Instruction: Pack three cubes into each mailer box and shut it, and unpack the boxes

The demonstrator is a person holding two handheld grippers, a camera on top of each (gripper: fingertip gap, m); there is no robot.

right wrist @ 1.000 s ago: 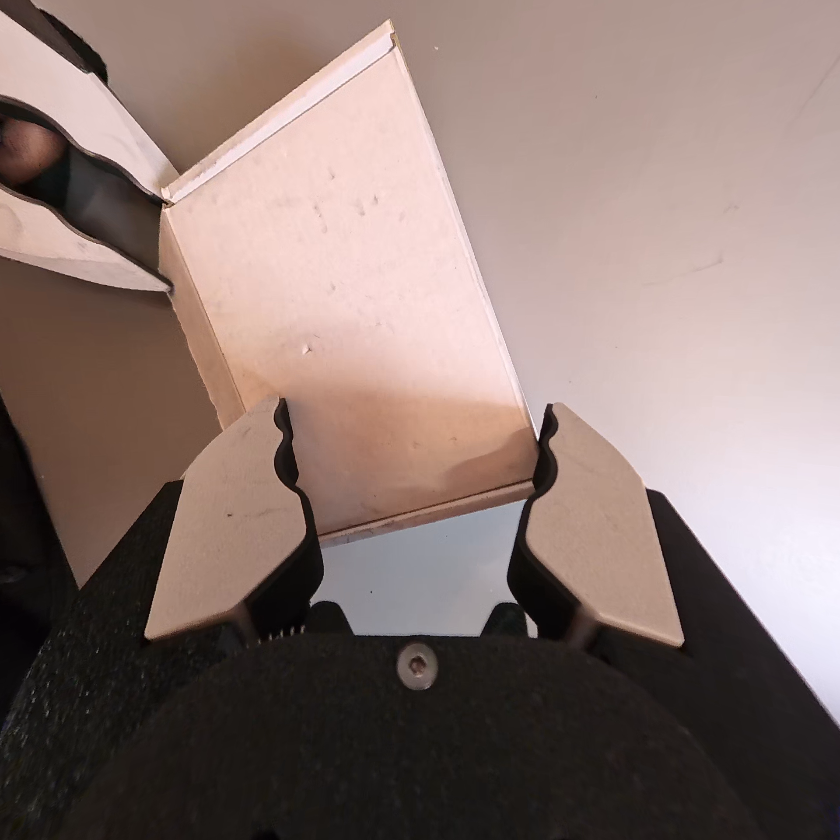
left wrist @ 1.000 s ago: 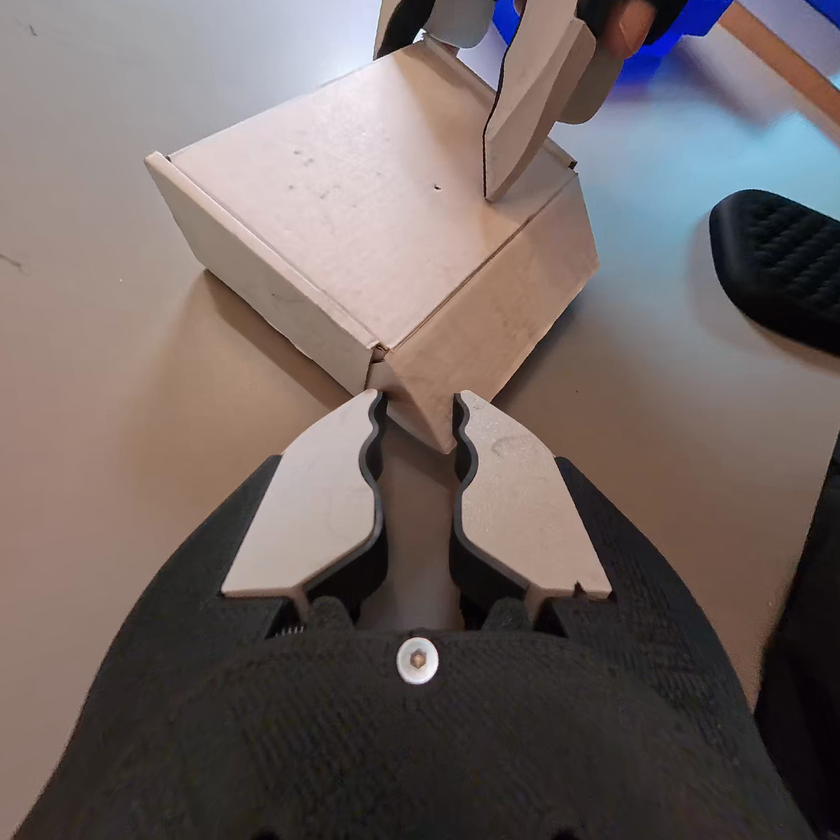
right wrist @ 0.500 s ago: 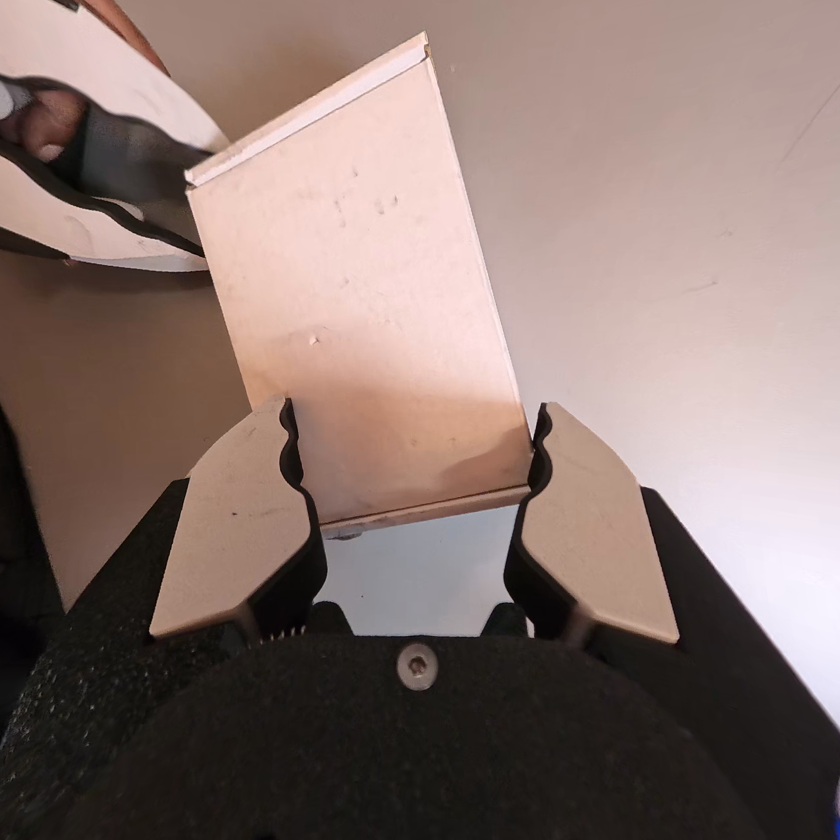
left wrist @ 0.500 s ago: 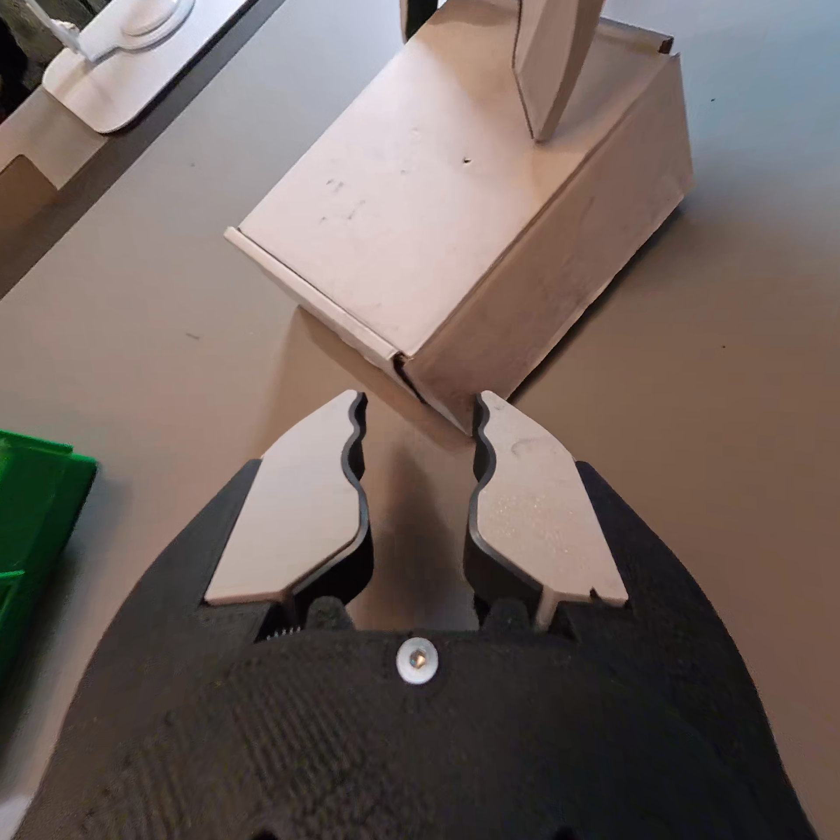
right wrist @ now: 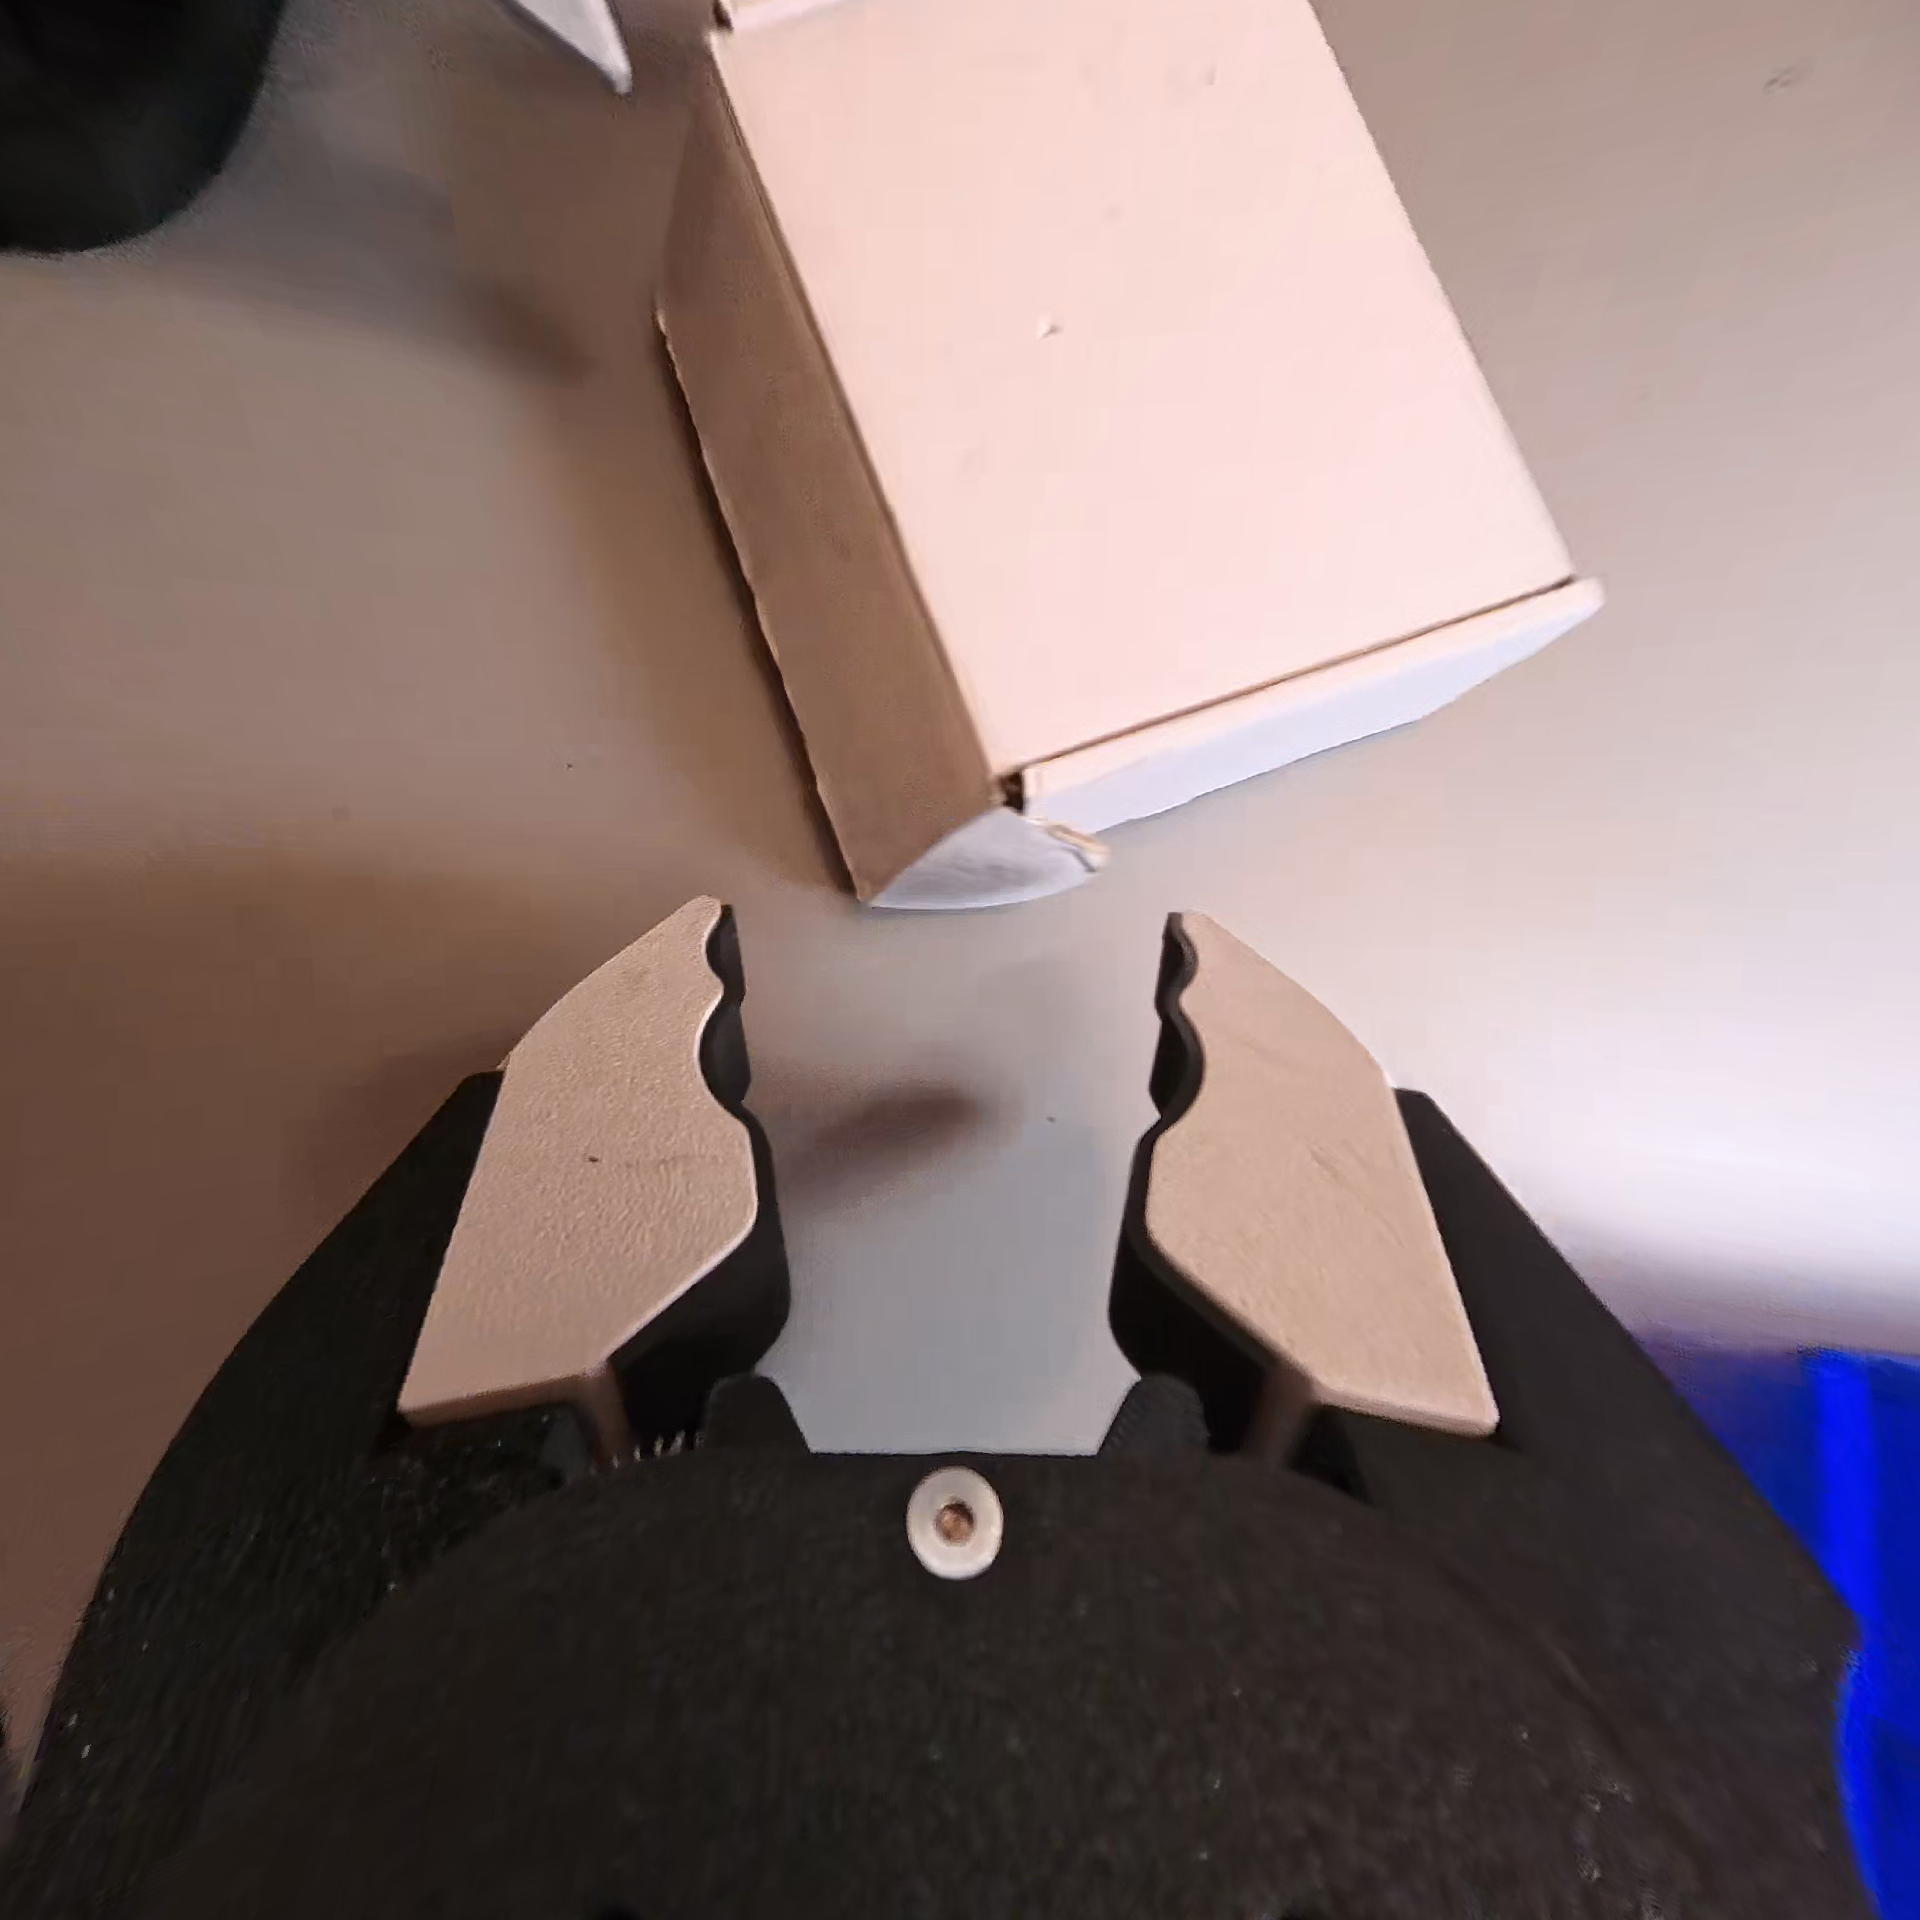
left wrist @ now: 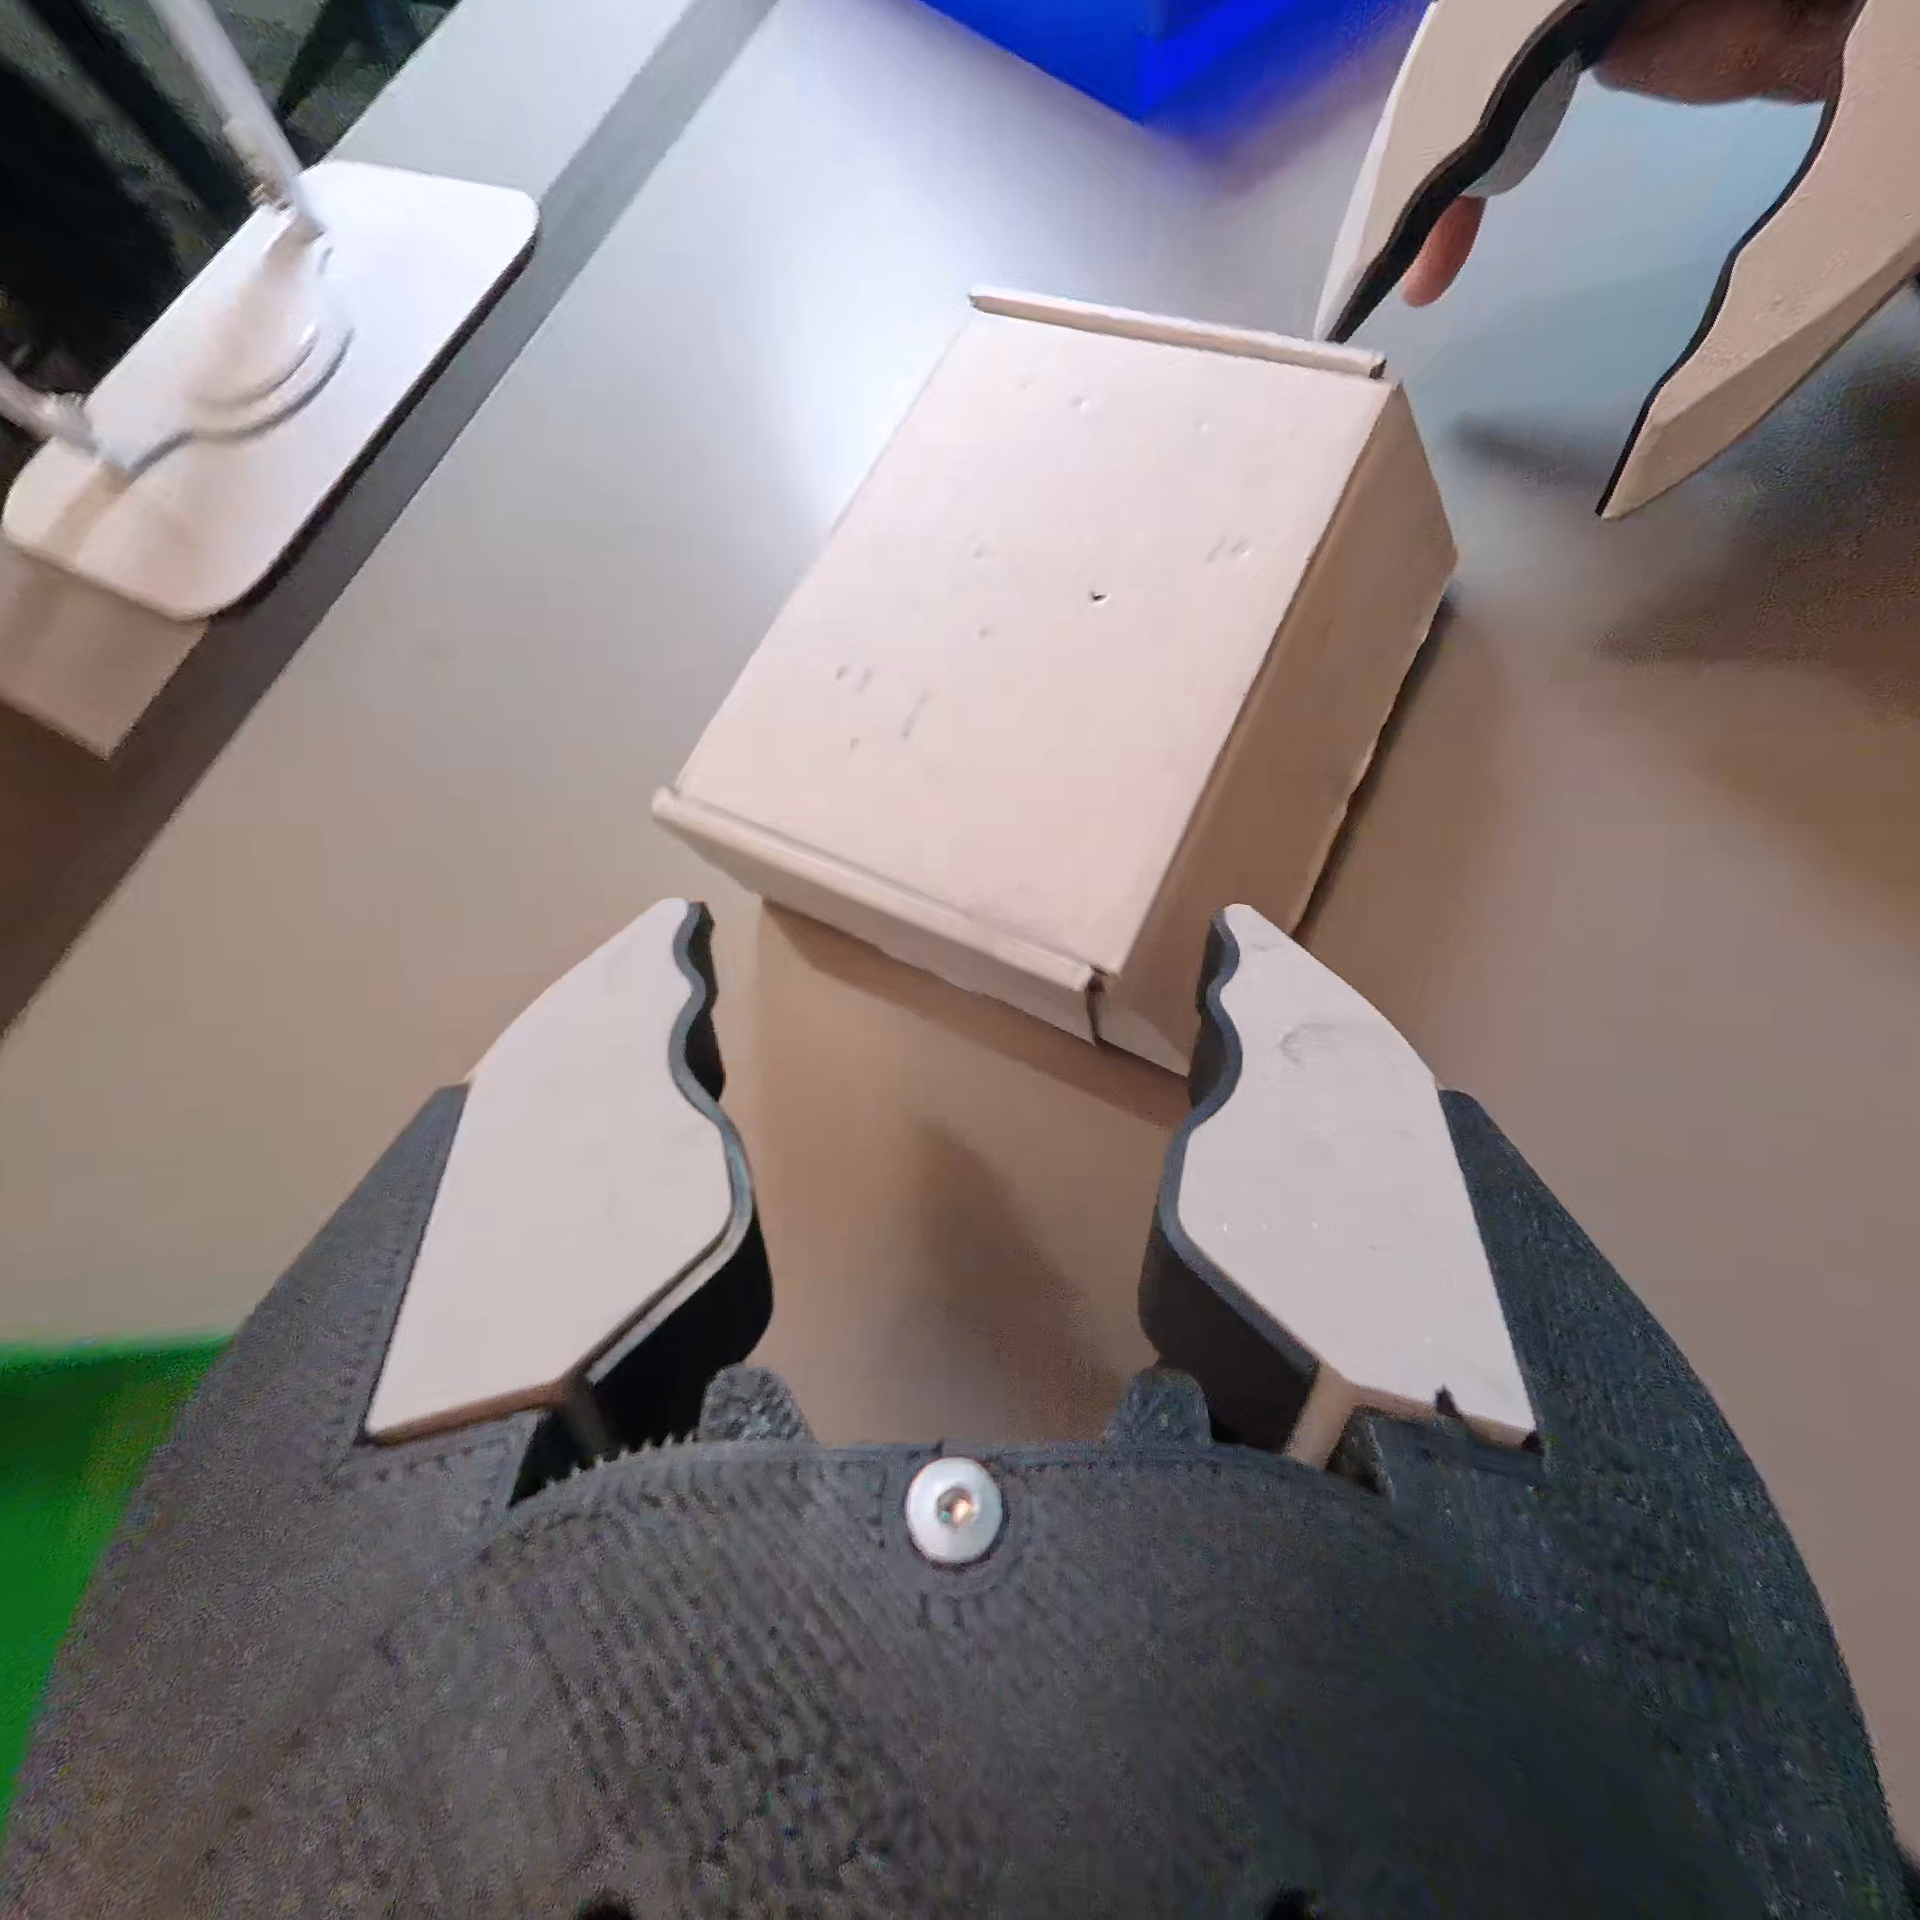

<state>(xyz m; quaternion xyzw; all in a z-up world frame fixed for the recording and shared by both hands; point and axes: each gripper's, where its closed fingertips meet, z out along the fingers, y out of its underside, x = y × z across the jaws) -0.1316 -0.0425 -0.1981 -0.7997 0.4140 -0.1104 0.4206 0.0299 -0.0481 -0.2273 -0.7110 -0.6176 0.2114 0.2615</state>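
A closed cardboard mailer box lies flat on the grey table, lid down. My left gripper is open, with the box's near edge between its fingertips, not gripped. My right gripper is open and empty, just short of the box's near corner. It also shows in the left wrist view beyond the box's far right corner, clear of it. No cubes are in view.
A white stand base sits on a ledge at the left. A blue bin is at the far edge, also low right in the right wrist view. A green bin is at the near left.
The right gripper let go of the box, backed away and narrowed somewhat. The box, tilted before, now lies flat. The left gripper opened wider and swung round to the box's near edge.
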